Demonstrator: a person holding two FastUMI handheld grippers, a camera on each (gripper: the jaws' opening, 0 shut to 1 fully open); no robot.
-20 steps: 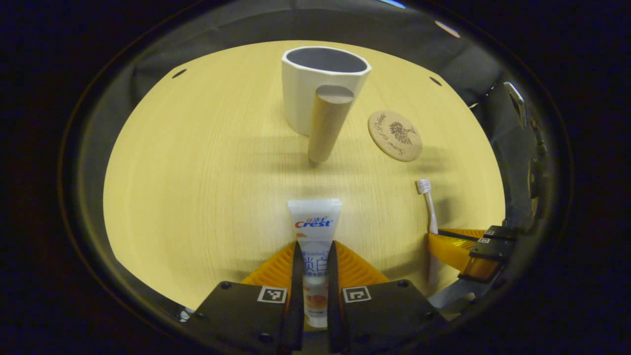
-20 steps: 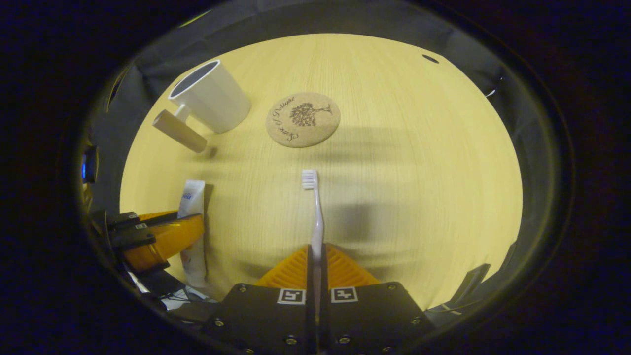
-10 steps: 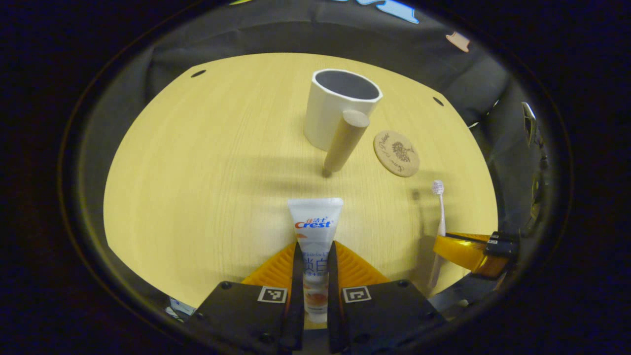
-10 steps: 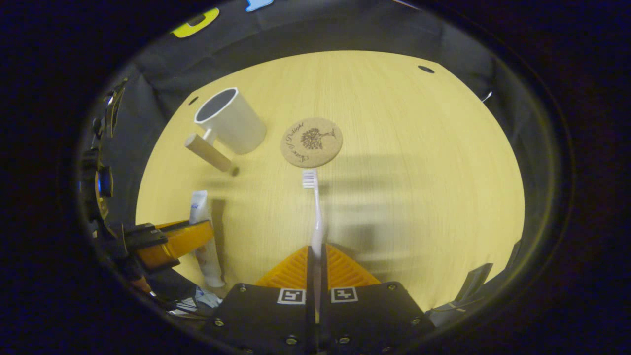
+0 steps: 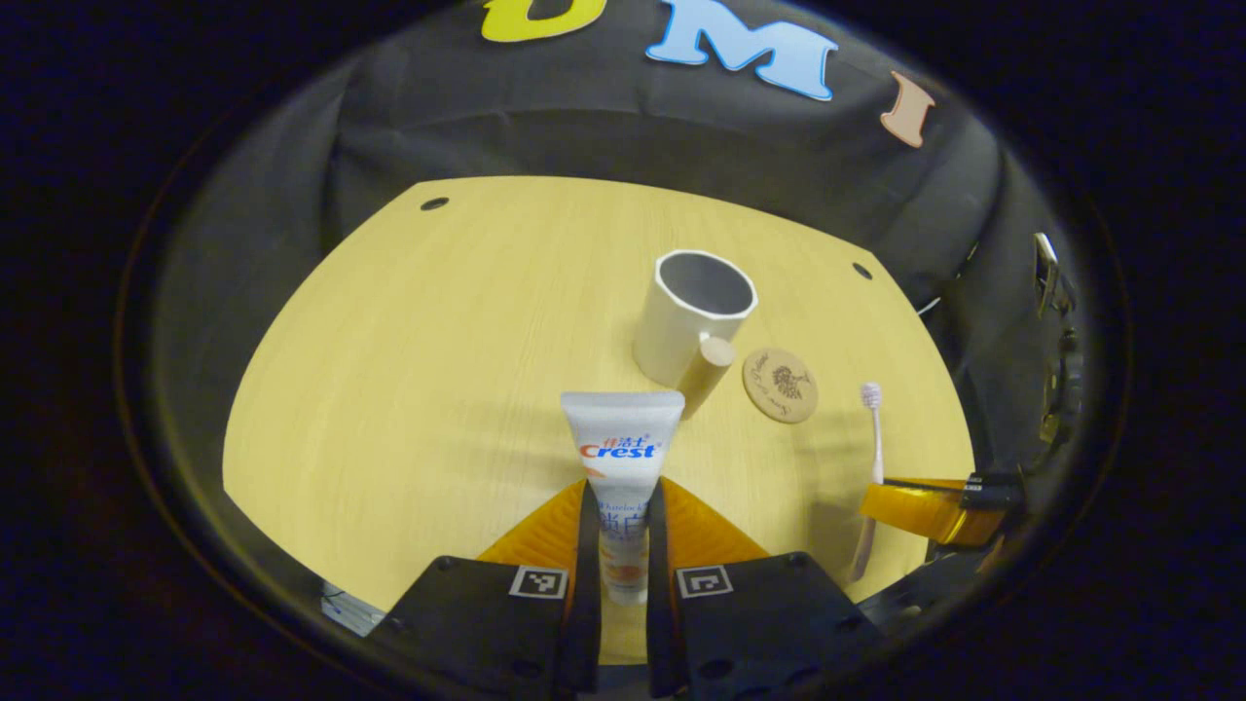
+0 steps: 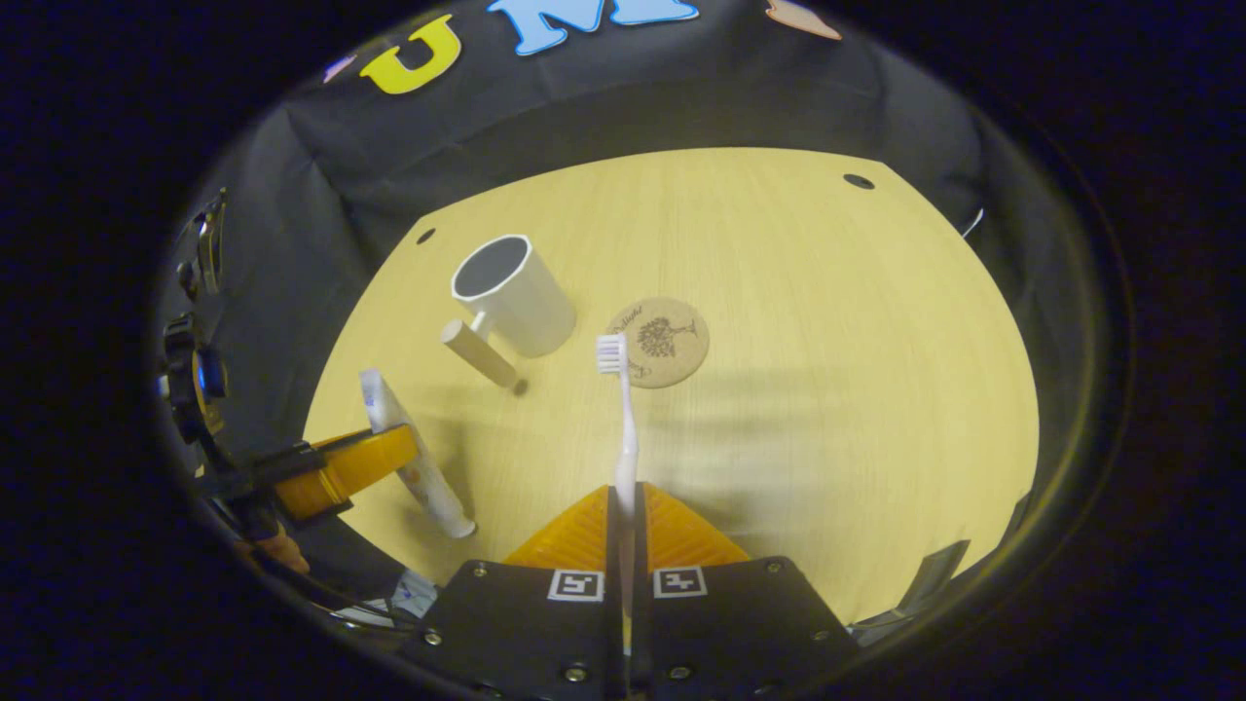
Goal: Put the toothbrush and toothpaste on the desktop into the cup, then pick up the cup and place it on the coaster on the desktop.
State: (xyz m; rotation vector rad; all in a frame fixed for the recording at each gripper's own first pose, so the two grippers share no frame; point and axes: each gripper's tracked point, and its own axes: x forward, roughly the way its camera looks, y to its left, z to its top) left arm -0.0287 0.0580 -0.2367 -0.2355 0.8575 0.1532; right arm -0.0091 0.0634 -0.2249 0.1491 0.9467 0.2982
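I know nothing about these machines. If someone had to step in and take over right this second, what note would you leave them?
Left hand-held gripper: shut on the toothpaste, held above the desk.
Right hand-held gripper: shut on the toothbrush, bristle end pointing away, also off the desk.
The cup stands upright and empty on the desk, its handle toward the grippers. The coaster lies bare just beside it.
Done: both items picked up.
Left: drop the toothpaste and toothbrush into the cup, then lift the cup onto the coaster.
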